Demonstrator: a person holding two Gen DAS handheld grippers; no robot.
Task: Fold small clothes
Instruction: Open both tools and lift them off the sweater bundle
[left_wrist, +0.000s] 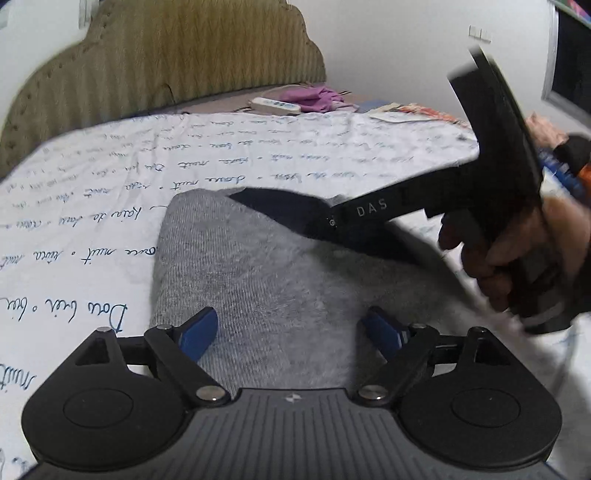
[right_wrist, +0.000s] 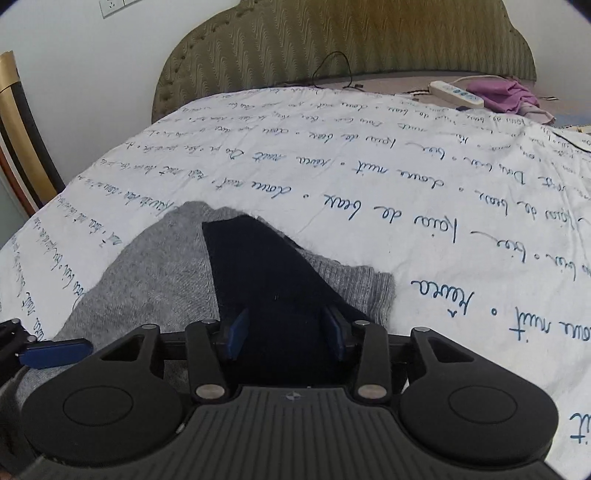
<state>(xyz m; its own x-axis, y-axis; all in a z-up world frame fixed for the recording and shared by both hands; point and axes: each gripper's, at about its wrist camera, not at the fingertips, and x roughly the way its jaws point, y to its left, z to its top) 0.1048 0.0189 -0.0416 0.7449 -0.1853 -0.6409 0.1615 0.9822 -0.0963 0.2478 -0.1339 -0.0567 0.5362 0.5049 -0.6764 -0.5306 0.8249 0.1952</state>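
Grey knit garment (left_wrist: 280, 295) sits lower centre of the left wrist view, spread on the white bedsheet with blue script (left_wrist: 110, 192). Left gripper (left_wrist: 290, 332) hovers right over it, blue pads spread wide, nothing in them. Right gripper (right_wrist: 286, 332) is at the bottom middle of its own view, clamped onto a dark navy cloth (right_wrist: 258, 266) draped across the grey one. A purple cloth (right_wrist: 506, 94) sits upper right by the headboard (right_wrist: 332, 37).

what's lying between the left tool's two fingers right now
Only the grey garment lies between the open left tool fingers, seen in the left wrist view; they grip nothing.
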